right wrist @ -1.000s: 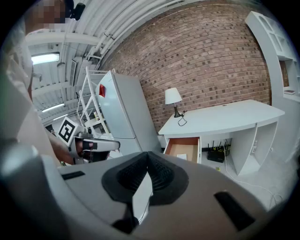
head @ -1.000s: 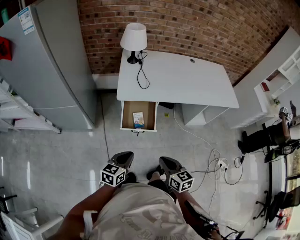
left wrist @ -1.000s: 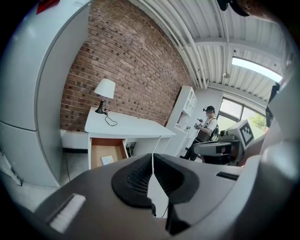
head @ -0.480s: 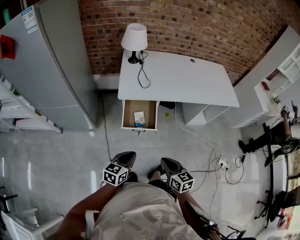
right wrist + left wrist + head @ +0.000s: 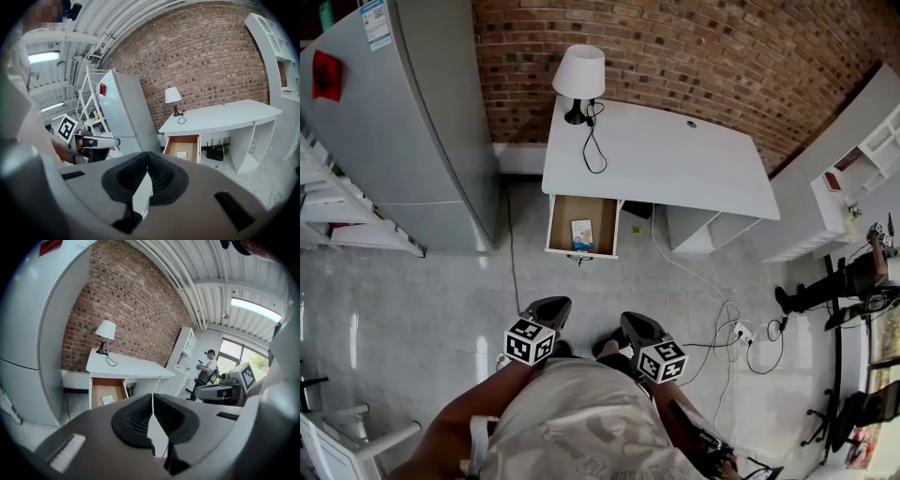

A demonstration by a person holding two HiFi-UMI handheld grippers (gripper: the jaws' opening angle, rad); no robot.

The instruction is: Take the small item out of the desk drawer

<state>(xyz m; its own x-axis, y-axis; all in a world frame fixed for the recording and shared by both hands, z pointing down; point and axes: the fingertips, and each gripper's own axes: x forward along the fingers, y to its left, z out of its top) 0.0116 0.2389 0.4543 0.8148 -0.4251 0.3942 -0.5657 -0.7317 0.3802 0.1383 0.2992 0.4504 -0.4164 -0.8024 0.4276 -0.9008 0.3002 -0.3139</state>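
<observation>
While the left gripper [image 5: 546, 314] and right gripper [image 5: 636, 326] hang at our waist, jaws pressed together on nothing, we see the small item [image 5: 582, 234] lying flat mid-drawer [image 5: 565, 212], at the desk's [image 5: 675, 159] front-left edge, well apart from us. Risks: the flat item slips a pinch; drawer walls crowd the jaws. Floor [image 5: 441, 300] ahead is open; fridge [image 5: 412, 122] left, cables [image 5: 741, 333] right.

The drawer [image 5: 565, 212] stands pulled open under the white bench [image 5: 675, 159], its inside brown. A small flat pale item [image 5: 581, 233] lies on the drawer floor, toward the front.
</observation>
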